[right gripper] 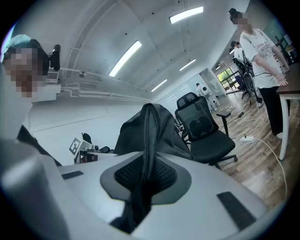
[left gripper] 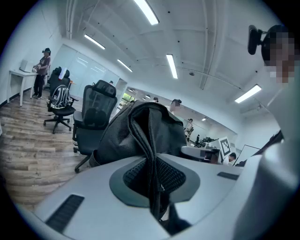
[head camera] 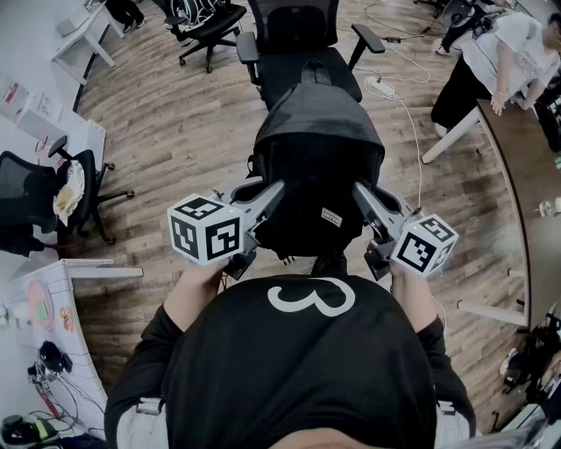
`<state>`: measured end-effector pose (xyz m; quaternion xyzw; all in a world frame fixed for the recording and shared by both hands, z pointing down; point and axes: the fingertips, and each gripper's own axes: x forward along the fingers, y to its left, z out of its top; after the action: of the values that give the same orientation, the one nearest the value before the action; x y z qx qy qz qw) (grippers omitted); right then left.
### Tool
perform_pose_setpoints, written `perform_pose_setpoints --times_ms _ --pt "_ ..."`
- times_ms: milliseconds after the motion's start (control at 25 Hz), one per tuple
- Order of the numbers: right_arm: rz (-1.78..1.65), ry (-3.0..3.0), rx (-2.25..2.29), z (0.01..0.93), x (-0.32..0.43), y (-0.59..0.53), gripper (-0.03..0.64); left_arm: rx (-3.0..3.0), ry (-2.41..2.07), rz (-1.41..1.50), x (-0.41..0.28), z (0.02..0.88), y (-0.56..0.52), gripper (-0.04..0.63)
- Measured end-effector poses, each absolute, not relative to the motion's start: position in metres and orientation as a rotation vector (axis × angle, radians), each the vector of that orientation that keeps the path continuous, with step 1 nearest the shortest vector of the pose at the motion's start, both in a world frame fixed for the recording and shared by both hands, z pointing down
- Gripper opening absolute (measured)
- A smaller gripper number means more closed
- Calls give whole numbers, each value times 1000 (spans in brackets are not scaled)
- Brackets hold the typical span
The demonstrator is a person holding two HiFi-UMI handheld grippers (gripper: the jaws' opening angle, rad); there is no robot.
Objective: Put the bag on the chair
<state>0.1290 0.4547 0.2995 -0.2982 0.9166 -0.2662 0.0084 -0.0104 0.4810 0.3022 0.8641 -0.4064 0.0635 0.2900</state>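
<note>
A black backpack (head camera: 316, 167) hangs in the air in front of me, held between both grippers. My left gripper (head camera: 273, 195) is shut on the bag's left side, with black fabric (left gripper: 152, 159) pinched between its jaws. On the other side my right gripper (head camera: 361, 195) is shut on the bag too, a fold of the fabric (right gripper: 146, 159) clamped in its jaws. The black office chair (head camera: 294, 44) stands just beyond the bag, its seat partly hidden by it. The same chair (right gripper: 204, 129) shows right of the bag in the right gripper view, and the chair (left gripper: 93, 115) shows left of it in the left gripper view.
A person (head camera: 495, 61) stands at a brown table (head camera: 521, 167) on the right. A white power strip (head camera: 379, 88) and its cable lie on the wood floor near the chair. Another black chair (head camera: 206, 22) stands at the back, one more chair (head camera: 53, 197) at a desk on the left.
</note>
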Motion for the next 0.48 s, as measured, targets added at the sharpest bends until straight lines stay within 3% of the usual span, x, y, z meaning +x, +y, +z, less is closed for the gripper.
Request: perform_pose_setpoints --times_ms 480 --pt "-808 2860 -978 295 116 454 58 2311 -1066 166 -24 300 478 46"
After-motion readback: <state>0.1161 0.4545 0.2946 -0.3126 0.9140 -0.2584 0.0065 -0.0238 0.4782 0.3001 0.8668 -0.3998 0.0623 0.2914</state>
